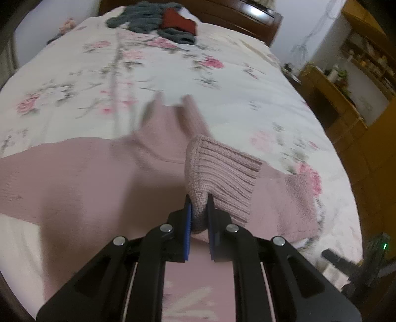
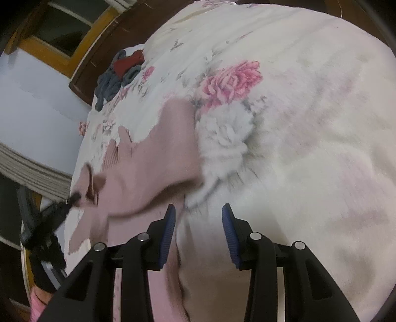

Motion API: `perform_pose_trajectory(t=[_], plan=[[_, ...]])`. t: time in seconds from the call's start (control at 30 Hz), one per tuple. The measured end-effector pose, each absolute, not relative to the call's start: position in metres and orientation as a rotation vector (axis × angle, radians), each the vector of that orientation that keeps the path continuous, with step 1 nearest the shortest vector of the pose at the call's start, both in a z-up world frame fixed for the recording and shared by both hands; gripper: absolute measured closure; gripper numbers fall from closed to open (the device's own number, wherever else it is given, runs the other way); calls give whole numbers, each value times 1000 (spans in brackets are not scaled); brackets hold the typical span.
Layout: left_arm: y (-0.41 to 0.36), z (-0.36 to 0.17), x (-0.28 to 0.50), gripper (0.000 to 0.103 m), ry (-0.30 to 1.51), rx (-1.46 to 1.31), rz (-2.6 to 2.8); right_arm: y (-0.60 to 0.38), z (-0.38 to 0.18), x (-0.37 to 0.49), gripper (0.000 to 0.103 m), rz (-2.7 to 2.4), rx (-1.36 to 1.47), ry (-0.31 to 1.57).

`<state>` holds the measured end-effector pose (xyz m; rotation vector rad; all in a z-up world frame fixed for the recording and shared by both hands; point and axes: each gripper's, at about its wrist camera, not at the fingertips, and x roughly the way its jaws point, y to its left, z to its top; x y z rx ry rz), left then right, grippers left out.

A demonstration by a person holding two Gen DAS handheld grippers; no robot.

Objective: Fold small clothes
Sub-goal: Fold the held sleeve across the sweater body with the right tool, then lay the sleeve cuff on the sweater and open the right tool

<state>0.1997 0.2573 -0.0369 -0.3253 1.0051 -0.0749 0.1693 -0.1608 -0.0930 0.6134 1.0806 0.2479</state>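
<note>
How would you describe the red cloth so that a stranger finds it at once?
Look at the far end of the floral bed cover, near the dark wooden headboard. A small heap of grey-blue knitwear lies there, and the red cloth sits on it. It is the only red piece, far from the pink sweater.

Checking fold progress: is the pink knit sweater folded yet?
Partly: pink knit sweater lies mostly spread; left gripper pinches its ribbed cuff.

Both wrist cameras hover close over the bed (image 1: 173, 74), the left facing its headboard (image 1: 235, 14), the right angled across from the side, sharing the pink sweater (image 2: 153, 161) and distant clothes pile (image 1: 158, 22).
</note>
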Motion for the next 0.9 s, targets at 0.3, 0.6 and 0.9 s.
perform_pose_trajectory(t=[0.3,0.6,0.9], plan=[[293,-76,201,94,1077,-362,-36,-120,-110,232,65,267,568,1161],[331,-120,204,90,1161,-374,57,-110,-136,243,85,212,472,1247],[359,-81,178,62,1056,-332,121,-84,-81,223,70,246,388,1120]])
